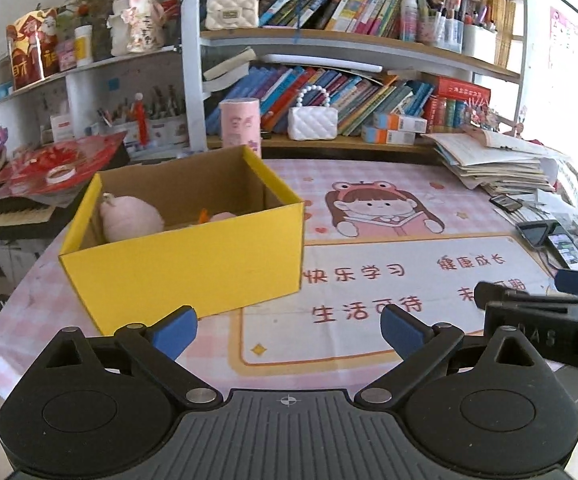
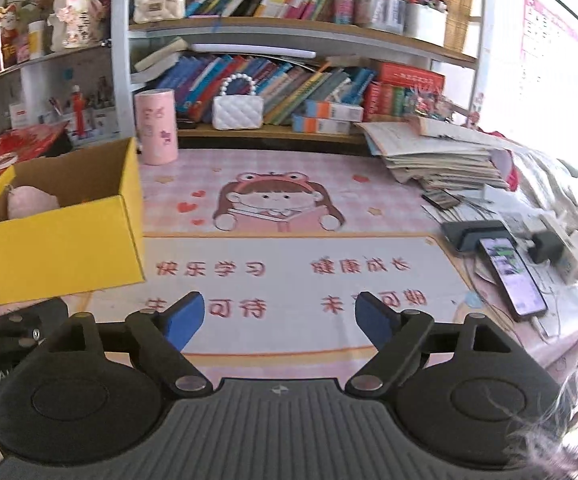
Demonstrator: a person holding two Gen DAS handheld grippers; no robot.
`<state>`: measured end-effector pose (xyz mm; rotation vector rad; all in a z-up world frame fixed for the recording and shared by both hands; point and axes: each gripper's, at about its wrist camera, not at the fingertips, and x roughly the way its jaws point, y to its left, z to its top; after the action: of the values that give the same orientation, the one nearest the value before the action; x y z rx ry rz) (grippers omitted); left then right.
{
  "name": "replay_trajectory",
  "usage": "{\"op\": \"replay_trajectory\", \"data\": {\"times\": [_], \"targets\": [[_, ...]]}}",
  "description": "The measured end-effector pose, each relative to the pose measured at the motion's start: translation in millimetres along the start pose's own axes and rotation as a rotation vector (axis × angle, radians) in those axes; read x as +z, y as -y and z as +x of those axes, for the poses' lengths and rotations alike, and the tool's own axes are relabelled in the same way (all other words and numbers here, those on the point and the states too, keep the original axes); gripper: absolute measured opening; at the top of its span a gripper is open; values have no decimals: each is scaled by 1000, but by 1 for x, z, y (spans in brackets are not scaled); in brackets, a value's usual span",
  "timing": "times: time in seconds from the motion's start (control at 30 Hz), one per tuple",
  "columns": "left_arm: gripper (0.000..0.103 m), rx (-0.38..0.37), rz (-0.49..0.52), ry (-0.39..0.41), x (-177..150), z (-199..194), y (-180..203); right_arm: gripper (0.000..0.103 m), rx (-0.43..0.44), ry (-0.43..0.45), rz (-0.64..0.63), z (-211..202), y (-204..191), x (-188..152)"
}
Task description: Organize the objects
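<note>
Desk point(image 1: 369, 208): yellow box point(image 1: 193, 264), pink plush point(image 1: 129, 218) inside

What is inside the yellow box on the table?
Inside the yellow box lies a pink plush toy, with something orange beside it. The front wall hides the box's floor.

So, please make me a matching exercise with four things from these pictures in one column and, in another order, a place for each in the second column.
Things:
1. pink plush toy
2. white quilted handbag
3. cream quilted handbag
4. smartphone

Places:
A. on the upper book shelf
B. inside the yellow box
C. on the desk's right side, screen lit, cable plugged in
D. on the lower book shelf, in front of the books

Pairs: 1-B, 2-D, 3-A, 4-C
</note>
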<state>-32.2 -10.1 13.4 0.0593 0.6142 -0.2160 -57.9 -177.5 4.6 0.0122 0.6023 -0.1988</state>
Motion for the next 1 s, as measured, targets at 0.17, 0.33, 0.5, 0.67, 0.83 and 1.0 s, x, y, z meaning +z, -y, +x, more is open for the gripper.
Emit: {"op": "replay_trajectory", "data": {"times": [0.17, 0.33, 0.5, 0.67, 0.83, 1.0], "targets": [[100, 16, -5, -7, 2, 4, 10, 94, -22, -6, 2, 1, 13, -7], [100, 60, -3, -21, 0, 8, 18, 103, -36, -10, 2, 3, 23, -7], [100, 76, 17, -33, -2, 8, 26, 103, -43, -18, 7, 3, 29, -8], [100, 85, 16, -32, -2, 9, 29, 103, -41, -25, 0, 5, 30, -9], [100, 95, 6, -46, -3, 11, 28, 103, -42, -34, -15, 7, 28, -10], [100, 102, 7, -57, -4, 11, 29, 103, -42, -38, -23, 7, 26, -11]]}}
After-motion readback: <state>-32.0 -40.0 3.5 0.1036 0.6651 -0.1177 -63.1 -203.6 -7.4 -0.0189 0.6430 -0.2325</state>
